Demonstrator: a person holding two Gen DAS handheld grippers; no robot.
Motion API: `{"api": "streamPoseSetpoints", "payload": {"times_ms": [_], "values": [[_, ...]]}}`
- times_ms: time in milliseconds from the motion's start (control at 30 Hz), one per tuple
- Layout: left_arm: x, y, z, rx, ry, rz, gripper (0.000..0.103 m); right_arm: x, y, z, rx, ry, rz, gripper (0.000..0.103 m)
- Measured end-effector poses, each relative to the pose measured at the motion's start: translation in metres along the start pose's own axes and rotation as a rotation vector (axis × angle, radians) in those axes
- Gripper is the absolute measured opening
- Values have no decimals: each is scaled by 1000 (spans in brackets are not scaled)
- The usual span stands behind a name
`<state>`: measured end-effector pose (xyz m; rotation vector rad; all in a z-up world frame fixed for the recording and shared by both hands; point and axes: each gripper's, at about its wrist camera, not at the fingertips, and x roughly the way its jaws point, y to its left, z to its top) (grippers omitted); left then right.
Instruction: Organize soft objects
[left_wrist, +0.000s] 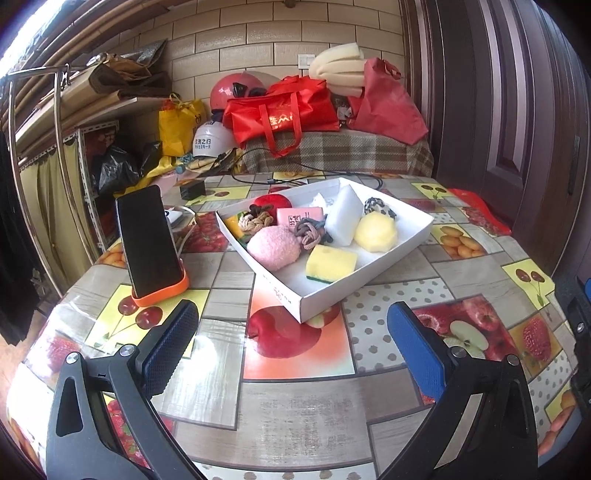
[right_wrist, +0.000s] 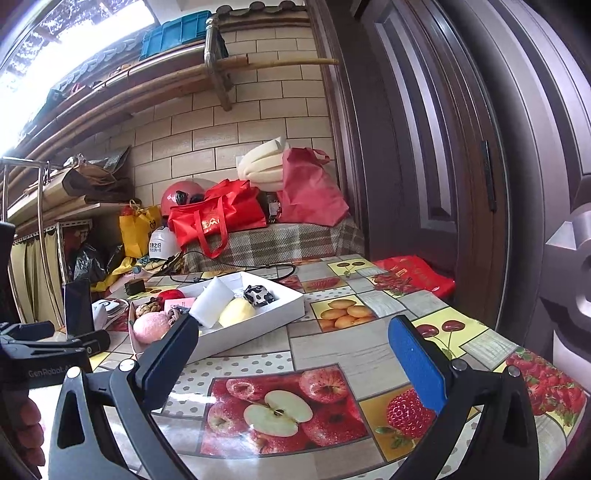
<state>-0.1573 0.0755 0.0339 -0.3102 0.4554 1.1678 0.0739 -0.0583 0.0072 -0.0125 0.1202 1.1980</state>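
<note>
A white tray (left_wrist: 399, 254) stands on the fruit-print table and holds several soft things: a pink fluffy pad (left_wrist: 273, 248), a yellow-green sponge (left_wrist: 331, 265), a yellow round sponge (left_wrist: 376, 232), a white foam block (left_wrist: 345, 216), knotted rope balls (left_wrist: 256, 220), a pink packet (left_wrist: 299, 217), a red ball (left_wrist: 273, 202) and a black-and-white ball (left_wrist: 380, 207). The tray also shows in the right wrist view (right_wrist: 255, 332). My left gripper (left_wrist: 291, 332) is open and empty, short of the tray's near corner. My right gripper (right_wrist: 291, 350) is open and empty, over the table right of the tray.
A phone (left_wrist: 147, 243) leans in an orange stand (left_wrist: 162, 293) left of the tray. A black charger (left_wrist: 192, 190) and cables lie behind it. A red bag (right_wrist: 413, 278) lies at the table's right edge by a dark door. Bags and helmets sit on a bench behind.
</note>
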Motion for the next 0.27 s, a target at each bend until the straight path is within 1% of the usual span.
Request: {"api": "streamPoseSetpoints", "payload": {"times_ms": [167, 267], "values": [[6, -3, -2, 8, 22, -19, 103, 1, -5, 0, 29, 12, 8, 103], [8, -5, -2, 16, 21, -16, 103, 2, -6, 0, 39, 20, 12, 103]]}}
